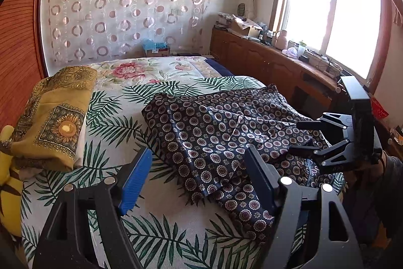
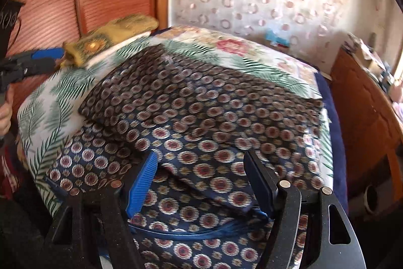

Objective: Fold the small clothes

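Left wrist view shows our left claw (image 1: 199, 178) spread empty beside the crumpled patterned garment (image 1: 221, 132) on the bed (image 1: 110, 117), our right claw (image 2: 201, 180) gaping above it; soft, light, slippery fabric, we judge, best pinched at its hem.

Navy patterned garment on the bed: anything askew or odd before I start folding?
The navy patterned garment lies rumpled and crooked on the palm-leaf bedspread, its near corner hanging over the edge. Nothing looks damaged. The mustard fabric sits folded apart, at the left.
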Motion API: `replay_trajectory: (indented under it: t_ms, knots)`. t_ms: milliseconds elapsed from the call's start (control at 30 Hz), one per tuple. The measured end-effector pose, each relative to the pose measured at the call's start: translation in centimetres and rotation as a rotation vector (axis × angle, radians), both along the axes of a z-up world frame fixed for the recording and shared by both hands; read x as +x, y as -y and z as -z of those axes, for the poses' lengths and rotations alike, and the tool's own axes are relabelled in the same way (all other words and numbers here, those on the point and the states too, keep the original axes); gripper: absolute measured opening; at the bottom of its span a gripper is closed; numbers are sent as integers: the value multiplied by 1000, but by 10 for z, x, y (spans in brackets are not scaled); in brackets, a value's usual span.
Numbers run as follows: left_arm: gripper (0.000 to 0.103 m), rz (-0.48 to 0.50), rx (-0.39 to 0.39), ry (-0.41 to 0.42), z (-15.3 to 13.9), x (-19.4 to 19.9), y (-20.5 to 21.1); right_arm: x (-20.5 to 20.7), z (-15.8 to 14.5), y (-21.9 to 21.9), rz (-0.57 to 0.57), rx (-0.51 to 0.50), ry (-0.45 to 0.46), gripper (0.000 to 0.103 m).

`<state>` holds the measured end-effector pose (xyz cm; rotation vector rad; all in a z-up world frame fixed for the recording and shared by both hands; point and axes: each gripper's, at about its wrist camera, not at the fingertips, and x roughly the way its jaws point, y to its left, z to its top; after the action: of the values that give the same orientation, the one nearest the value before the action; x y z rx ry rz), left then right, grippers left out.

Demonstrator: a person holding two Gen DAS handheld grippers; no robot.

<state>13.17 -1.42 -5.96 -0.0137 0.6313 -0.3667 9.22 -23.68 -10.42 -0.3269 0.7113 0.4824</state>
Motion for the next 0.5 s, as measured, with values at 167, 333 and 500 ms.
replay_trajectory:
  t_ms: [167, 333, 500]
  knots:
    - [76, 1, 2, -1, 2, -2, -1, 5, 11, 5, 6, -83, 2, 73]
    - [76, 1, -8, -3, 4, -2, -2, 29, 18, 28, 75, -106, -26, 73]
    - [76, 7, -9, -12, 8, -2, -1, 49, 19, 35, 90, -61, -56, 73]
